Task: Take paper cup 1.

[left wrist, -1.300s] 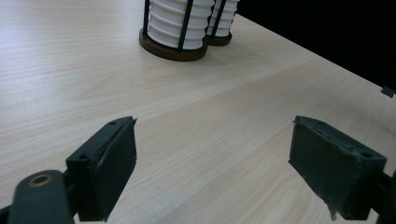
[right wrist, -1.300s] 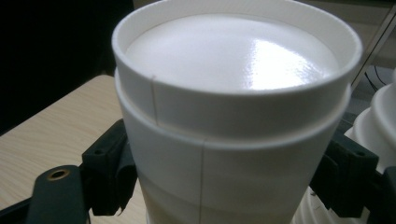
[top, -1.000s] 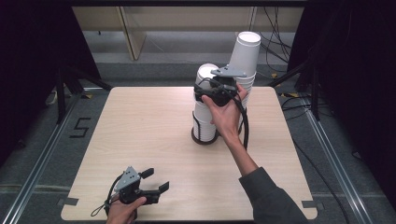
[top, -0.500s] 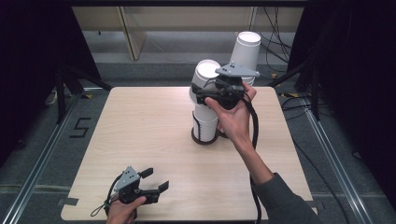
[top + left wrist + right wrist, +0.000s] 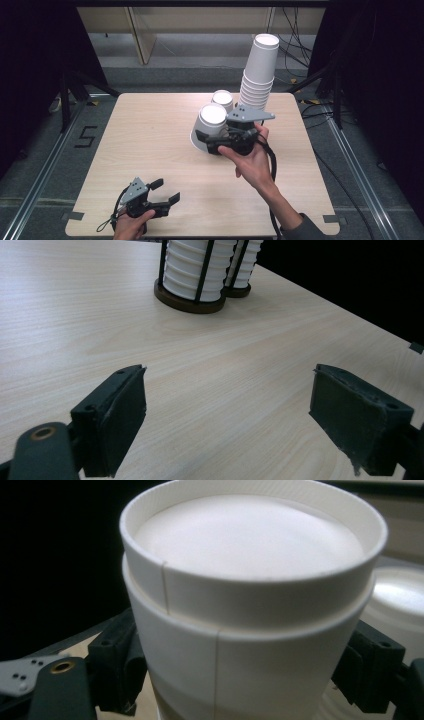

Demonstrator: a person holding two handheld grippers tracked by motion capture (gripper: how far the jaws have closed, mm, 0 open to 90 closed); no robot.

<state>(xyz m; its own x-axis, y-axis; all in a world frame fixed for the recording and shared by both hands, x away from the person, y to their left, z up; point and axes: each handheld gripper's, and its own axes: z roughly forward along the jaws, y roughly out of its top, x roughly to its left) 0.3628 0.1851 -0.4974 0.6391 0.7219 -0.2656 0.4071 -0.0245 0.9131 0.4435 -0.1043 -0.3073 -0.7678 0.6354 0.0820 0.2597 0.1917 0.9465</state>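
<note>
My right gripper (image 5: 214, 141) is shut on a white paper cup (image 5: 210, 122), held upside down and tilted above the middle of the table. In the right gripper view the cup (image 5: 250, 605) looks like two nested cups, with a black jaw pressed on each side. Behind it stands a short cup stack (image 5: 223, 99), and a tall leaning stack (image 5: 258, 75) rises at the right. My left gripper (image 5: 164, 193) rests open near the front left edge, with nothing between its fingers. In the left gripper view, the two stacks (image 5: 192, 270) sit in black wire holders on brown bases.
The light wooden table (image 5: 140, 135) has bare room on its left half and along the front. Cables (image 5: 300, 55) lie on the floor behind the right corner. A metal rail (image 5: 45, 165) runs along the floor at the left.
My right gripper has come away from the stack with the cup, moving left, lower and nearer to the person. The left gripper has stayed put.
</note>
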